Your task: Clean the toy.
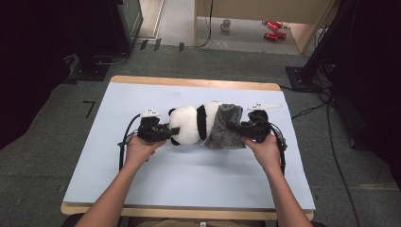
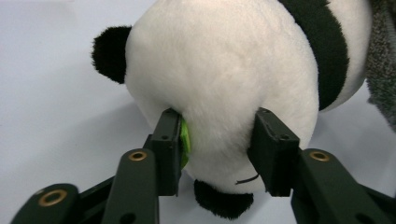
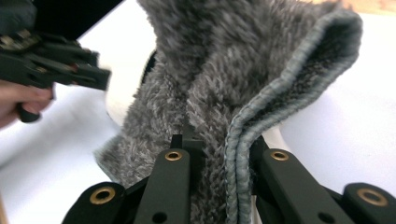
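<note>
While the panda plush (image 1: 189, 124) lies on its side mid-bench (image 1: 142, 189), we clamp its white head between the left gripper (image 1: 166, 133) fingers (image 2: 170, 149). At its right end, our right gripper (image 1: 238, 127) fingers (image 3: 180, 163) are pinched together on the grey fuzzy cloth (image 1: 224, 125) draped over the plush.

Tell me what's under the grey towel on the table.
The grey towel drapes over one end of the plush panda; the panda's white body and black band show beside it. The covered end is hidden, so its details cannot be seen.
</note>
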`<state>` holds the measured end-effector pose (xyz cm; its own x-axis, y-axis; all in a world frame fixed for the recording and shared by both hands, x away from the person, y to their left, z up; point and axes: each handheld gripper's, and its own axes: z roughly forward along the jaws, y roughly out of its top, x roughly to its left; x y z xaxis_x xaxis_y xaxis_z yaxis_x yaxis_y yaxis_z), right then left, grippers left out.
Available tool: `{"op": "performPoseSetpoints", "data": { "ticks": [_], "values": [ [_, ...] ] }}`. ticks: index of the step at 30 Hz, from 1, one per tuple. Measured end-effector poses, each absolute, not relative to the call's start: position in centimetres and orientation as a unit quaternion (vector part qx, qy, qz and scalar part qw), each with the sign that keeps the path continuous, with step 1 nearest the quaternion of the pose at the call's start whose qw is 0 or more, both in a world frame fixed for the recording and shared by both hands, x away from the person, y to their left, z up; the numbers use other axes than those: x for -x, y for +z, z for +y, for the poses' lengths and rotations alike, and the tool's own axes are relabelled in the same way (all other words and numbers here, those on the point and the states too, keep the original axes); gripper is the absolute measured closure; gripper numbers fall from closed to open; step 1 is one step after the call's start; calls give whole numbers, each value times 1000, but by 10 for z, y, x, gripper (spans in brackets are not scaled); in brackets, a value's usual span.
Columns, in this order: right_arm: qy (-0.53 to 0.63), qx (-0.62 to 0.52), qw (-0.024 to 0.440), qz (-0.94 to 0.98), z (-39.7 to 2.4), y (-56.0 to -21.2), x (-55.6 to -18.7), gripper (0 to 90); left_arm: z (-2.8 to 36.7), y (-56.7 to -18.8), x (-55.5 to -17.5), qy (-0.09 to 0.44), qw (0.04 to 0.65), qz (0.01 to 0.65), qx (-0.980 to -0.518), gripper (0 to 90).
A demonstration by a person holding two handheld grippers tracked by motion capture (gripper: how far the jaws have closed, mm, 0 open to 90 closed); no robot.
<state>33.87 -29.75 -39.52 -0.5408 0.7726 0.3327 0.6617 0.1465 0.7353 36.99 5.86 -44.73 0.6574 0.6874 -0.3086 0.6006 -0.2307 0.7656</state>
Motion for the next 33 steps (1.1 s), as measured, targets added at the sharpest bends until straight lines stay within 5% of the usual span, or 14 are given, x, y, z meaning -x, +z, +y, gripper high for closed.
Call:
{"op": "performPoseSetpoints", "data": {
  "ticks": [11,29,33],
  "values": [
    [449,-487,91,744,-297,-408,-347,783,67,-448,-362,92,469,366,-798,338],
    [459,-500,105,727,-300,-412,-364,773,49,-468,-360,80,473,358,-801,319],
    [473,-507,81,716,-302,-411,-363,778,47,-470,-362,74,471,373,-796,396]
  ]
}}
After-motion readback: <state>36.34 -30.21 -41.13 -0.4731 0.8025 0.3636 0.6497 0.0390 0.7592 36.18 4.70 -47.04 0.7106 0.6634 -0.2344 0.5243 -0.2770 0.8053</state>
